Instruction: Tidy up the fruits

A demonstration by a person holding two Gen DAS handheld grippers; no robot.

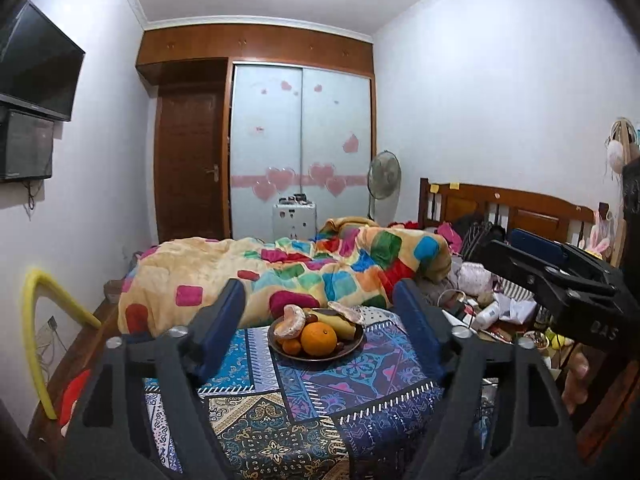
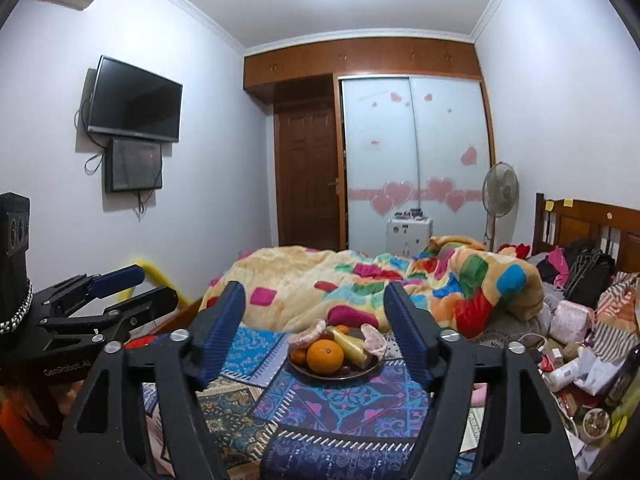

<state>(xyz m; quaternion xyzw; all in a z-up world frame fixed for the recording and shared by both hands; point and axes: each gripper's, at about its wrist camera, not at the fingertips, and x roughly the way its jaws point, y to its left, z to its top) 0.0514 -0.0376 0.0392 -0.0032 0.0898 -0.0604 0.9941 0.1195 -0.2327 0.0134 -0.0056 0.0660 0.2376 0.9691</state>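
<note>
A dark plate (image 1: 320,358) (image 2: 340,376) sits on a patterned blue cloth (image 1: 332,396), both ahead of the grippers. On it lie a large orange (image 1: 319,338) (image 2: 325,356), two peeled pomelo pieces (image 1: 292,322) (image 2: 374,338), a banana (image 1: 340,324) (image 2: 354,346) and a small tangerine (image 1: 292,346) (image 2: 298,355). My left gripper (image 1: 320,292) (image 2: 148,286) is open, short of the plate, with nothing between its blue pads. My right gripper (image 2: 315,292) (image 1: 516,254) is also open and empty, level with the left one.
A colourful blanket (image 1: 280,268) is heaped on the bed right behind the plate. Bottles, papers and cables (image 2: 572,364) clutter the right side. A yellow foam tube (image 1: 32,320) stands at the left. A fan (image 2: 500,192) and a wardrobe stand at the far wall.
</note>
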